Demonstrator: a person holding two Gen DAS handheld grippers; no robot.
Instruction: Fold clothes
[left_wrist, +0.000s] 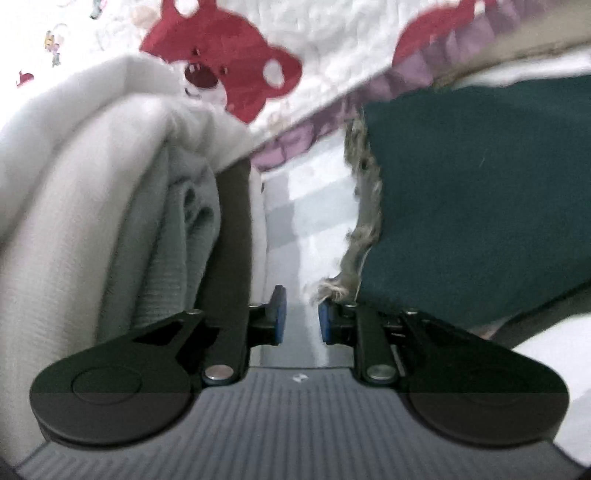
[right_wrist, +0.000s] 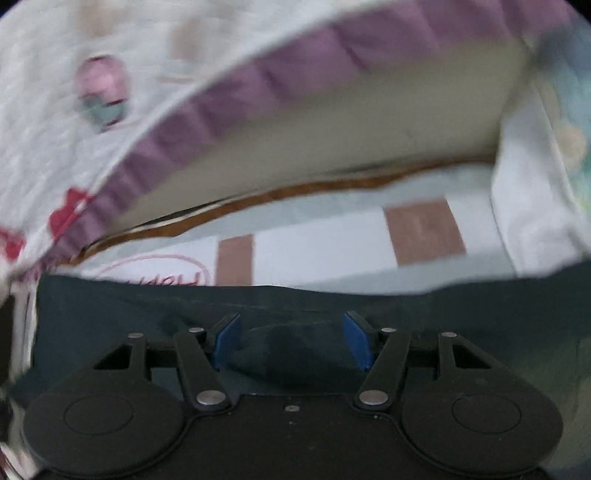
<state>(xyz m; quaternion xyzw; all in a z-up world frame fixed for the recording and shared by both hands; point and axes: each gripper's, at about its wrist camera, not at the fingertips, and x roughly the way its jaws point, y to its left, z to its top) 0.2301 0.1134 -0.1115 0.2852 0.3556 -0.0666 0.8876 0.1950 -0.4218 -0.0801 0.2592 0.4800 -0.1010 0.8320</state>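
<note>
My left claw's (left_wrist: 301, 314) linkage hides the lower part of the folded pale grey ribbed garment (left_wrist: 166, 236); the dark teal cloth (left_wrist: 480, 192) runs off that view's right edge; motion blurs the white quilted bedcover with red bear prints (left_wrist: 229, 66); in my right view, pink lettering on the checked sheet (right_wrist: 177, 273) sits half behind the teal cloth, unreadable.

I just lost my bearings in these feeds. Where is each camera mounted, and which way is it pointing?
Left wrist: on the left gripper, looking along its open blue-padded fingers between a rolled white knit garment and a dark green cloth with frayed edge.
Right wrist: on the right gripper, fingers open over the same dark green cloth, facing a purple-frilled white quilt.
Shared: green cloth and quilt. No hand shows.
</note>
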